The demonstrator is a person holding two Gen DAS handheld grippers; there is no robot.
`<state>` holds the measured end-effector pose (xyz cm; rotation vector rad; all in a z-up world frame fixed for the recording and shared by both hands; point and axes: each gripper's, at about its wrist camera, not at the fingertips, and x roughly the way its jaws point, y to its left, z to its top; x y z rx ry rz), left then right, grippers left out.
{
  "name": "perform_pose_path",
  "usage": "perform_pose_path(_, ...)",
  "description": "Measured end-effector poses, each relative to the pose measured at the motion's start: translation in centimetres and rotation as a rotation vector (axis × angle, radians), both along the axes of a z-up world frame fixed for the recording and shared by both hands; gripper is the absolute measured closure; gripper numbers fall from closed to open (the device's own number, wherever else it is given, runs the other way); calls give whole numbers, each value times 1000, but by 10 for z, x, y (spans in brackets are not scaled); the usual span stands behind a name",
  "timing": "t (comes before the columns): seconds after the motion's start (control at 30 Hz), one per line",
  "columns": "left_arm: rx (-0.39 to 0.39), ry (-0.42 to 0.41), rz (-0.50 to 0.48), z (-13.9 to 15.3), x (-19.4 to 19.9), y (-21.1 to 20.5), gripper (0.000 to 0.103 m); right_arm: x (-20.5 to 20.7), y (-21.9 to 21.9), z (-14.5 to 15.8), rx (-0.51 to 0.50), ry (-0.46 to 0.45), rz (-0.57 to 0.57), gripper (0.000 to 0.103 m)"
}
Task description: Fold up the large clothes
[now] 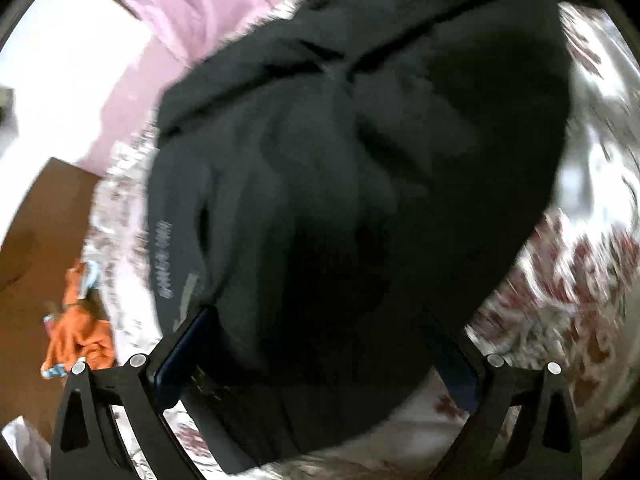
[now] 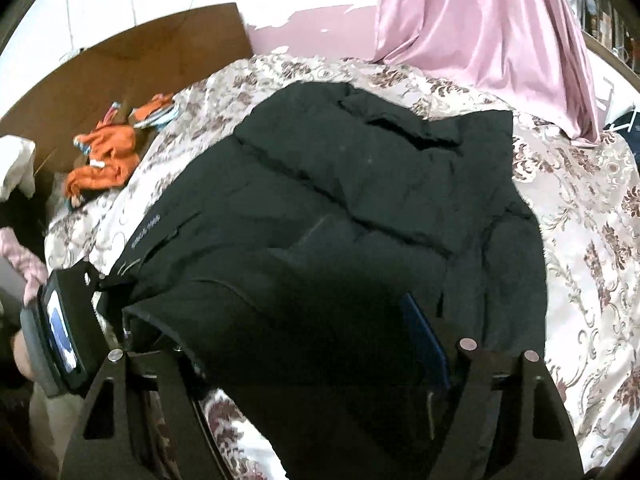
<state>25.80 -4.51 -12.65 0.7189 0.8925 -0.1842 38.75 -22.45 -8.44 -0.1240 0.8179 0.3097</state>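
One black jacket (image 2: 360, 200) lies across the middle of the patterned bedspread (image 2: 592, 240). Pale lettering runs along its left edge, too blurred to read. Left tongs (image 1: 320, 360) stand wide, with jacket cloth between the fingers; whether they grip it cannot be told. Right tongs (image 2: 304, 344) likewise: wide, cloth between, grip unclear. One orange garment (image 2: 104, 156) lies at the bedspread's far-left edge. One pink curtain (image 2: 488, 40) hangs at the far edge.

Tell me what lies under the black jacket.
The black jacket is spread on a floral bedspread, which shows around its edges. Whatever sits beneath the jacket's middle is covered, and its bulk also hides the fingertips of both grippers, so their grip cannot be read.
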Motion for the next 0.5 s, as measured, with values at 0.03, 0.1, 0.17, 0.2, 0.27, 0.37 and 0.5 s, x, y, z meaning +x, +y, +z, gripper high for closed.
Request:
perform_pose_path(0.03,-16,-27,16,7,1,3,8,1,-2,3,4,-8,-7,31)
perform_pose_path(0.1,-41,-73,38,20,5,9,22,3,-4,10,7,-23,-18,33)
perform_pose_path(0.17,-84,-132,44,42,5,16,29,1,-9,16,9,-56,-37,34)
perform_pose_path(0.2,-94,-153,44,47,9,18,36,0,-11,20,9,-73,-45,36)
perform_pose_path(0.27,-109,-215,57,67,11,19,51,-6,-16,25,-1,-122,-67,45)
perform_pose_path(0.37,-144,-277,72,91,28,26,60,-13,-16,29,-20,-171,-75,66)
perform_pose_path(0.5,-170,-309,64,105,35,23,83,-24,-11,30,-50,-209,-73,87)
